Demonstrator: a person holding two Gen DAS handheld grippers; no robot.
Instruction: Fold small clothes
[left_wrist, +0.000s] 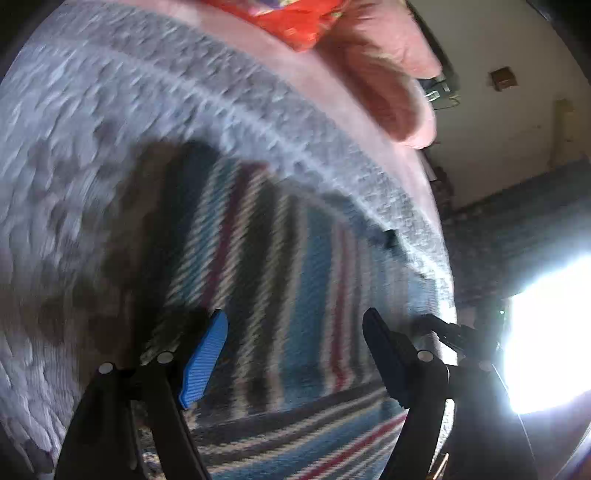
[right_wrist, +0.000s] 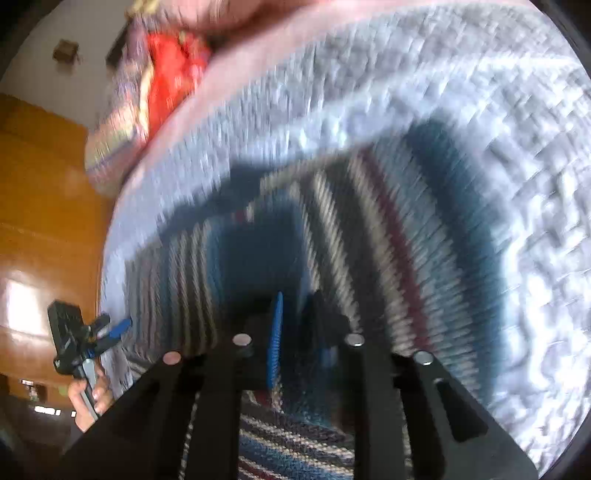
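No writing, label, brand mark or number can be read in either wrist view; motion blur smears every surface.

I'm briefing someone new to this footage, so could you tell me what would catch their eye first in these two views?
The striped garment in teal, cream and dark red fills the middle of both views, lying on a pale textured bedspread. The left gripper hangs open over it, while the right gripper looks nearly closed on a raised fold, though blur hides the contact. A bright red cloth sits at the bed's far edge.
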